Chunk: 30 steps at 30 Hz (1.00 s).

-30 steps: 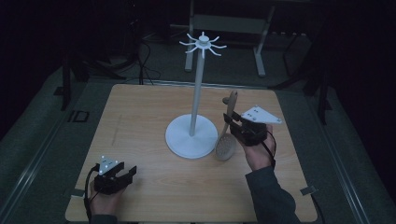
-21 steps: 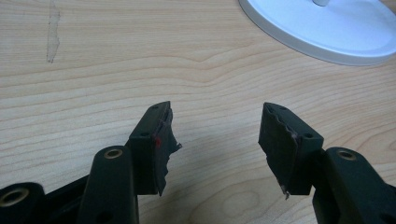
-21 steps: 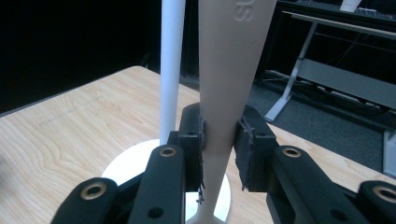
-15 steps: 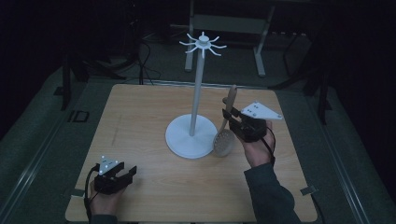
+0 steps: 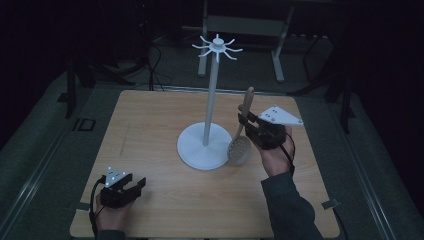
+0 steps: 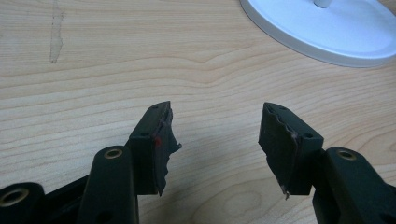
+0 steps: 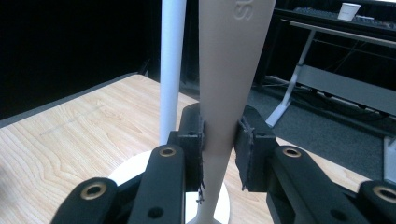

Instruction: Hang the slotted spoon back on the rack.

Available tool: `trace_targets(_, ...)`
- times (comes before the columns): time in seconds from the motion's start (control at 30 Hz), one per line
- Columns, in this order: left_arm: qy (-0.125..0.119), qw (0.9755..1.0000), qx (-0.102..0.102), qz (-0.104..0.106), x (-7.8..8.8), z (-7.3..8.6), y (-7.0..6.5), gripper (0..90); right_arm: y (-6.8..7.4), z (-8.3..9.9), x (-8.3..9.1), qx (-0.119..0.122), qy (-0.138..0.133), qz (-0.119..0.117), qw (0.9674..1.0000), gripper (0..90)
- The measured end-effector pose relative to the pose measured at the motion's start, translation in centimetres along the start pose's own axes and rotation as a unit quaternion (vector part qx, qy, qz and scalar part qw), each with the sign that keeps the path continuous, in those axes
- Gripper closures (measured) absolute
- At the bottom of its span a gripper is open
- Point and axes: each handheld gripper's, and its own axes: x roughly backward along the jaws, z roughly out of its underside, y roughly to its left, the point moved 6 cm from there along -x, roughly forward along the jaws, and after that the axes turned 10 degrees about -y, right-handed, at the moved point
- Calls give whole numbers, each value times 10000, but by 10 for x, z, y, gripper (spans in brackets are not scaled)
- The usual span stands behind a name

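Note:
A white stand (image 5: 210, 100) with a round base (image 5: 202, 145) and a ring of hooks (image 5: 217, 48) at its top rises from the middle of the wooden table (image 5: 150, 125). Right of the base, my right gripper (image 5: 245, 121) is shut on the handle of a beige slotted spoon (image 5: 240, 149), held nearly upright with its bowl down by the base rim. In the right gripper view the handle (image 7: 229, 79) sits clamped between both pads, the stand's pole (image 7: 171, 70) just behind. My left gripper (image 5: 135, 186) rests open near the front left corner, its jaws (image 6: 215, 140) apart over bare wood.
A pale streak (image 6: 56, 32) marks the tabletop to the left. Dark floor surrounds the table, with a metal desk frame (image 5: 245, 30) and cables behind it. A white cup (image 7: 349, 10) stands on a far desk.
The right gripper and spoon have shifted slightly, the spoon's bowl now closer to the base rim. The left gripper has not moved.

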Motion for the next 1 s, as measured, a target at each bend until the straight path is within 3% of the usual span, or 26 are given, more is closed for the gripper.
trace_targets(1.0, -17, 10000, 9, -7, 0, 0, 0, 447, -5, -17, -2, 78, -46, 43, 9999, 738)
